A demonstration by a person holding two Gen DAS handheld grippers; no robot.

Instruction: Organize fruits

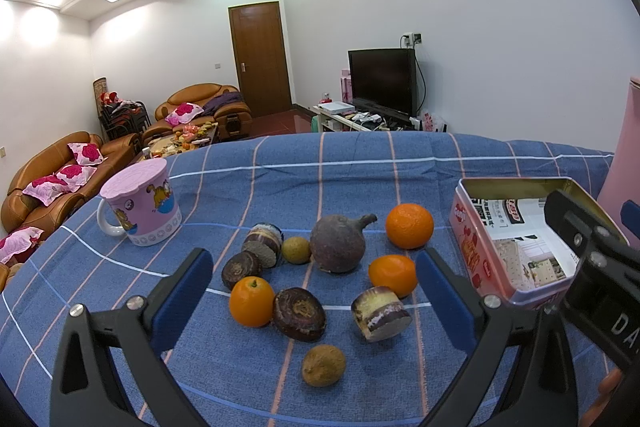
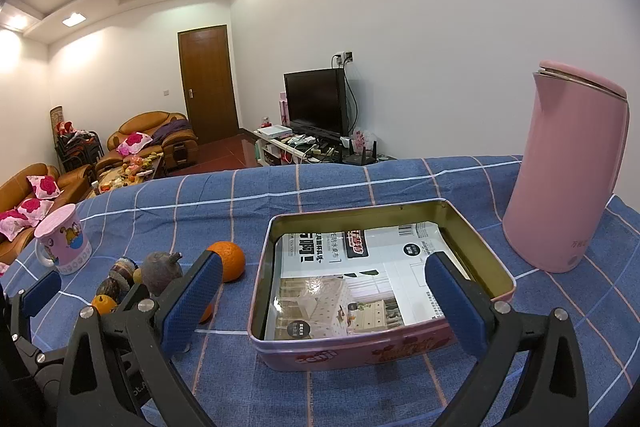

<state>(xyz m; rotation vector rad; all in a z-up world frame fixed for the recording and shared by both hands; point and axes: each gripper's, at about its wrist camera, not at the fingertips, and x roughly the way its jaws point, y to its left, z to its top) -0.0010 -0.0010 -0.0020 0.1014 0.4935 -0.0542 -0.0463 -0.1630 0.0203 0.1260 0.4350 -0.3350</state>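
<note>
Both our left claw (image 1: 314, 297) and right claw (image 2: 322, 301) gape wide, empty. On the table (image 1: 400, 163) we count three oranges (image 1: 409, 225), two longans (image 1: 323, 365), two cane pieces (image 1: 381, 313) and three dark round fruits (image 1: 338, 243). Round fruit may roll off towards 6 o'clock if nudged. The tin (image 2: 360, 347) at 3 o'clock holds no fruit.

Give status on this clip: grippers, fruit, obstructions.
Left gripper open, empty, over the fruit pile. Right gripper open above the tin. Tin holds only paper, no fruit. Nothing blocking.
</note>
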